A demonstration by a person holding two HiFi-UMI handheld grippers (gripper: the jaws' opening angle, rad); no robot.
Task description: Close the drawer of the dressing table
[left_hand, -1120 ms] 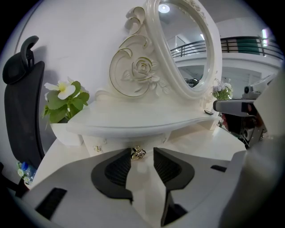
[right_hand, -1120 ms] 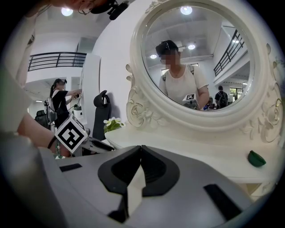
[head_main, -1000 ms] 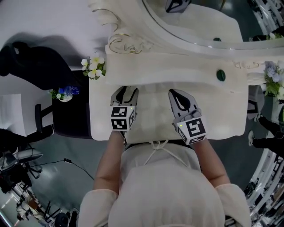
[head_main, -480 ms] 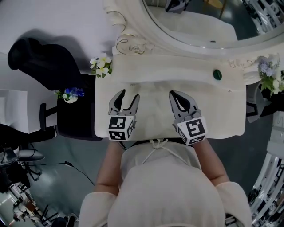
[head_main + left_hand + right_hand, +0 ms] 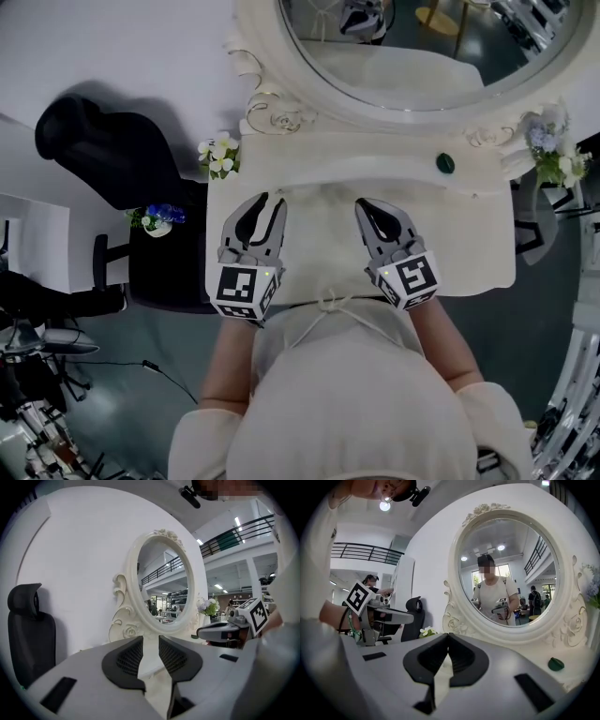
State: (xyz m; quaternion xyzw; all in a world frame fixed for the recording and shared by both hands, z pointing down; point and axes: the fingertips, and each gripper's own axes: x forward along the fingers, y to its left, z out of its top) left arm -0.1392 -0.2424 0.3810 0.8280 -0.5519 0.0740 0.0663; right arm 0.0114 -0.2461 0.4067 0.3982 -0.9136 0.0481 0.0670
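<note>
The white dressing table (image 5: pixel 469 234) fills the middle of the head view, its oval mirror (image 5: pixel 422 56) behind it. No drawer front shows in any view; the table's near edge is hidden by my body. My left gripper (image 5: pixel 266 200) is above the tabletop's left half; its jaws are closing, a narrow gap remains and nothing is between them (image 5: pixel 150 638). My right gripper (image 5: pixel 364 203) floats over the tabletop's middle, level with the left one. Its tips meet with nothing held (image 5: pixel 448 634).
A small green object (image 5: pixel 445 163) lies on the tabletop at the back right. White flowers (image 5: pixel 220 155) stand at the back left corner, pale flowers (image 5: pixel 548 150) at the right. A black chair (image 5: pixel 103 150) and a dark side table (image 5: pixel 155 253) stand left of the dressing table.
Both grippers have risen toward the camera above the tabletop, the left one more. The left jaws spread wide, then narrowed. The right jaws stayed together.
</note>
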